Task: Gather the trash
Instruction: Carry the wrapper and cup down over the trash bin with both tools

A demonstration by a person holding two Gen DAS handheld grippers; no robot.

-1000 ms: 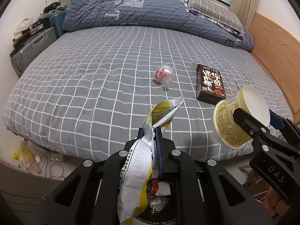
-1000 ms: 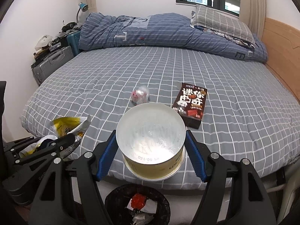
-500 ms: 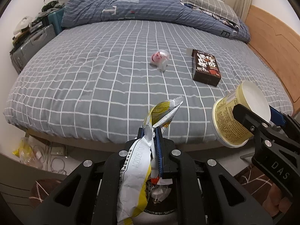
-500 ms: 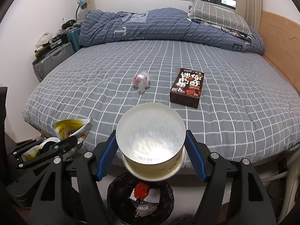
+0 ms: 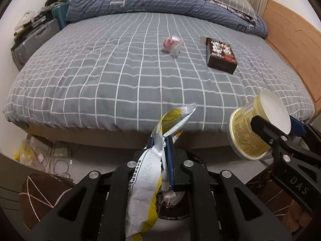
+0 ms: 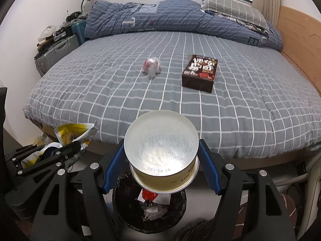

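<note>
While left jaws pinch the wrapper [image 5: 147,178], right jaws clamp the cup [image 6: 163,154] — above the bin [image 6: 128,217].

Left gripper [image 5: 160,146] pinches a crumpled yellow-and-silver snack wrapper [image 5: 146,182] above the black trash bin [image 5: 176,200]; at right, the right gripper [image 5: 280,132] clamps a yellow paper cup [image 5: 252,132]. Far on the grey checked bed [image 5: 100,76], a brown box [image 5: 220,55].

bed [image 6: 200,108] grey checked | headboard [image 6: 297,30] wooden | wall [image 6: 40,10] white
</note>
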